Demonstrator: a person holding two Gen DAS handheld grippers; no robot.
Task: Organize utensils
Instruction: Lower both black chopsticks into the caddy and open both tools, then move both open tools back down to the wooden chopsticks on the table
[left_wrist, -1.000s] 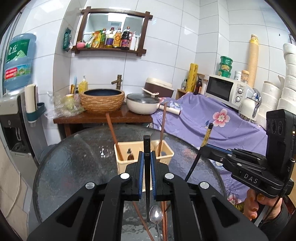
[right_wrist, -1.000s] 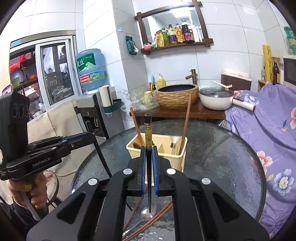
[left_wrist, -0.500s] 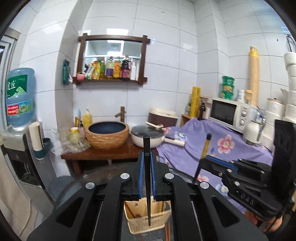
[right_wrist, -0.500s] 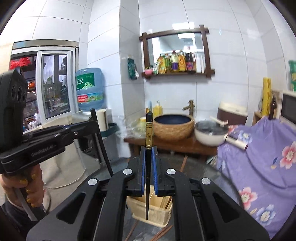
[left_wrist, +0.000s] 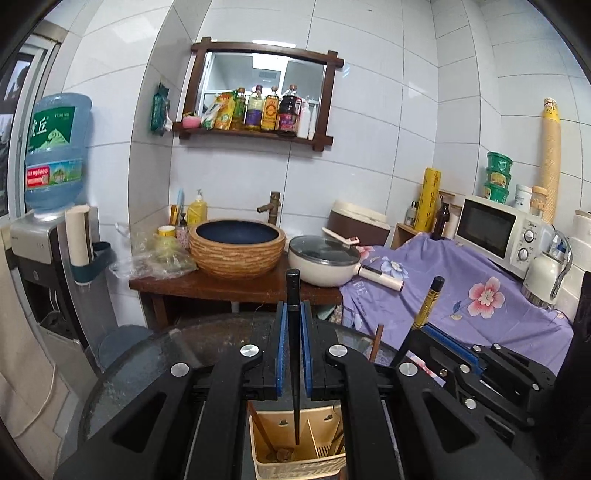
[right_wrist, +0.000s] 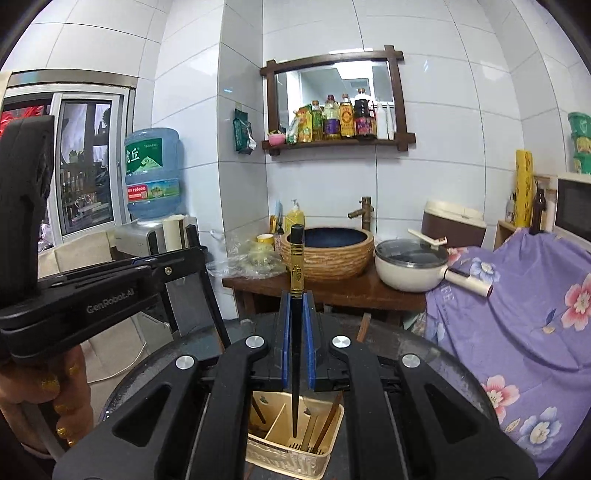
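the left gripper (left_wrist: 294, 347) has its jaws clamped narrow on a plain black chopstick (left_wrist: 293, 332), which stands upright between the blue pads, top end poking above them and thin tip hanging over the left compartment of the cream utensil basket (left_wrist: 295, 463). the right gripper (right_wrist: 297, 339) is likewise pinched tight on a black chopstick with gold lettering (right_wrist: 296, 273), held upright, its tip hanging above the basket near the divider; whether either tip touches the basket i cannot tell. the basket sits on the round glass worktop (right_wrist: 436, 354), near the viewer, with brown wooden chopsticks (right_wrist: 327, 424) leaning inside it. in the left wrist view the right gripper shows at the right, gold-banded stick rising from it. in the right wrist view the left gripper shows at the left, a hand (right_wrist: 48, 398) wrapped around its grip. far behind stand a woven basin (left_wrist: 236, 247) and a lidded white pan (left_wrist: 325, 264) on a wooden stand.
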